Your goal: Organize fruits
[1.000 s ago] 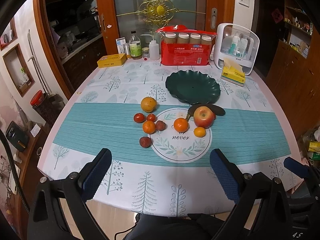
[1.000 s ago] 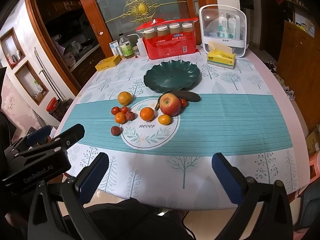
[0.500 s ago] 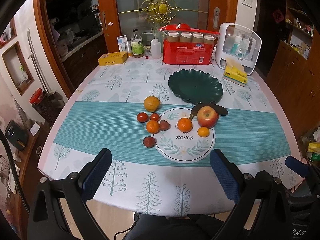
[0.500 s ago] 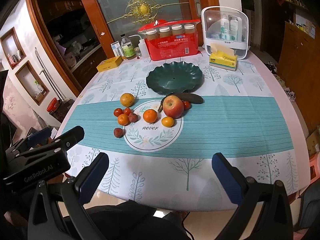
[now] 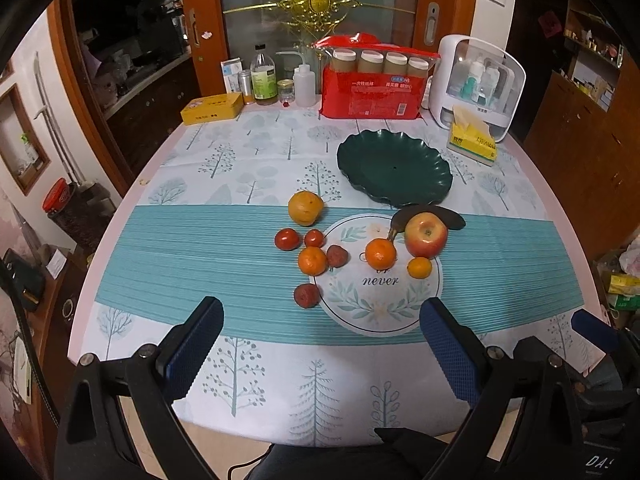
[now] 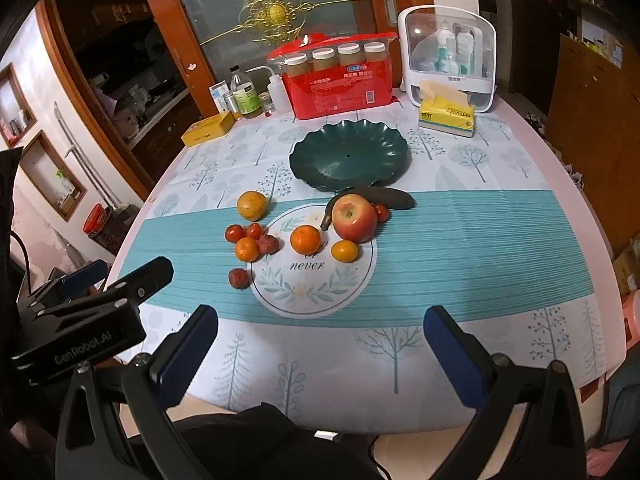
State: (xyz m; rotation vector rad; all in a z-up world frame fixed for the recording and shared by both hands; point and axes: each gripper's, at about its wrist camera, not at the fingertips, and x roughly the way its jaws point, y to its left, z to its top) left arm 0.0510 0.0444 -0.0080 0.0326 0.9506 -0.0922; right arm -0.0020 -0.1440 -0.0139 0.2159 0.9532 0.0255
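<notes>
Scalloped green plate [image 5: 394, 168], round fruits

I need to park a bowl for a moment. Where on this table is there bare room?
Free: the teal striped band right of the red apple, and the near edge between both open grippers. Crowded: the back row around the red cup pack, and the fruit cluster below the dark green scalloped plate.

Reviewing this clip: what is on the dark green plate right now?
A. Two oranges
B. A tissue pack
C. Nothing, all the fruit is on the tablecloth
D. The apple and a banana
C: the green plate shows a bare inner surface in both wrist views, while the apple, the oranges and the small red fruits lie on the tablecloth in front of it.
</notes>
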